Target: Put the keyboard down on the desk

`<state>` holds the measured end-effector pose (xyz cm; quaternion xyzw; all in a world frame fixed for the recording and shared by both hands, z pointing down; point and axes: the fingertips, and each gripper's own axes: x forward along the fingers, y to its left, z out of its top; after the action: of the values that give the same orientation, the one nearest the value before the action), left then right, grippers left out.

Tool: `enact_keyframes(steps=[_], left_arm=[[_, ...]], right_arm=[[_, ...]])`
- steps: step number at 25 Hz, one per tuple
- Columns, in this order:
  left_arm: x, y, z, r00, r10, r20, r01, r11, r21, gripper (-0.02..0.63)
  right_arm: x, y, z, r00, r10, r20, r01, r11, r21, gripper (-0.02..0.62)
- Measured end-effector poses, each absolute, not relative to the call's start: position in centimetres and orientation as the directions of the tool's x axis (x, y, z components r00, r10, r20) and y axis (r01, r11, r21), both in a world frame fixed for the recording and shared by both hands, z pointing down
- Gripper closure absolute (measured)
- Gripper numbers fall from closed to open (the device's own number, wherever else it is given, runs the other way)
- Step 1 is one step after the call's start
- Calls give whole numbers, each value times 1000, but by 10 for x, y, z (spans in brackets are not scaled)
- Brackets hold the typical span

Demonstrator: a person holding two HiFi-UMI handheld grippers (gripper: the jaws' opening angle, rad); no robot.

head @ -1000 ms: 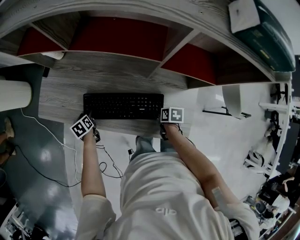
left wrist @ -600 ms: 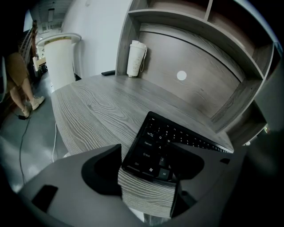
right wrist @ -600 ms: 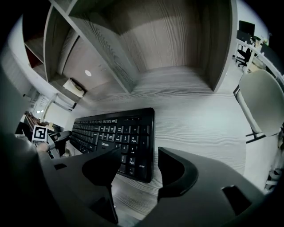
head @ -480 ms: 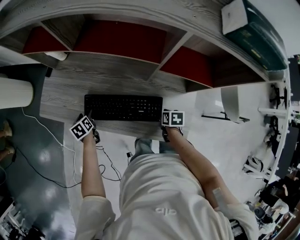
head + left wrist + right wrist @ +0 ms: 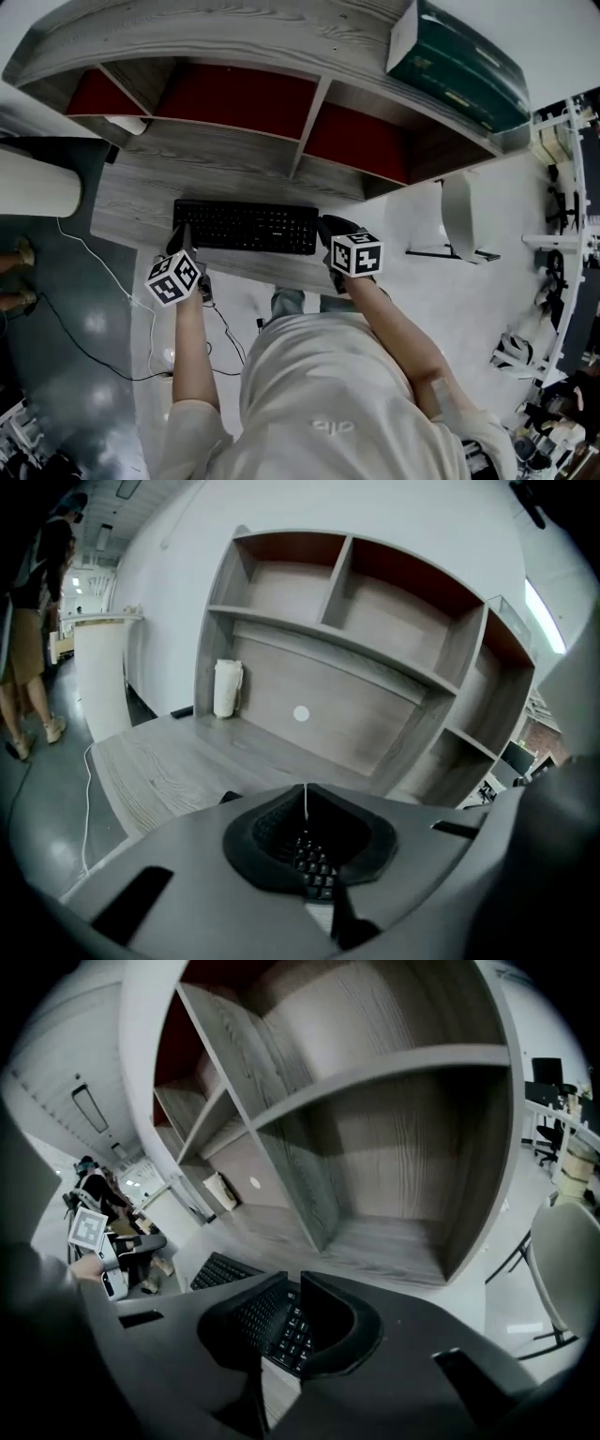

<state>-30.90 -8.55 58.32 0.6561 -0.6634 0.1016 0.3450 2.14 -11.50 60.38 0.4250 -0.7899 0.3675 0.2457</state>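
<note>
Keyboard (image 5: 246, 227) lies flat by the desk's (image 5: 131, 202) front edge, with open wood behind it. Your left gripper (image 5: 180, 242) is clenched tip to tip at its left end. Your right gripper (image 5: 330, 228) is closing, with keys showing between its jaws.

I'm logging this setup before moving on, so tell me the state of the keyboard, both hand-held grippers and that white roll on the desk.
keyboard: lying flat, keys up, near the desk's front edge.
left hand-held gripper: shut, keys showing beneath its jaws.
right hand-held gripper: jaws closing, narrowly apart, keyboard's right end between them.
white roll: standing upright at the desk's back.
</note>
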Motion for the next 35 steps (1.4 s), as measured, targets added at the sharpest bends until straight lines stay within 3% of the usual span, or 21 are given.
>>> enact_keyframes(steps=[13,24,35], left_arm=[[-156,-67,450,286,-891,352,-946,-204,252,591],[-63,-49,359,358,-917,177,-922,-318,221,591],[-33,-36,327,331,-940,82,-928,-309,207,591]], right_arm=[[44,-108,453,-756,-535,378,-648,692,-318,546],[83,-77,381,-854,-473,220,-520,802,-293,546],[112,-68,346,-897,-423,127,-441,859,-258,545]])
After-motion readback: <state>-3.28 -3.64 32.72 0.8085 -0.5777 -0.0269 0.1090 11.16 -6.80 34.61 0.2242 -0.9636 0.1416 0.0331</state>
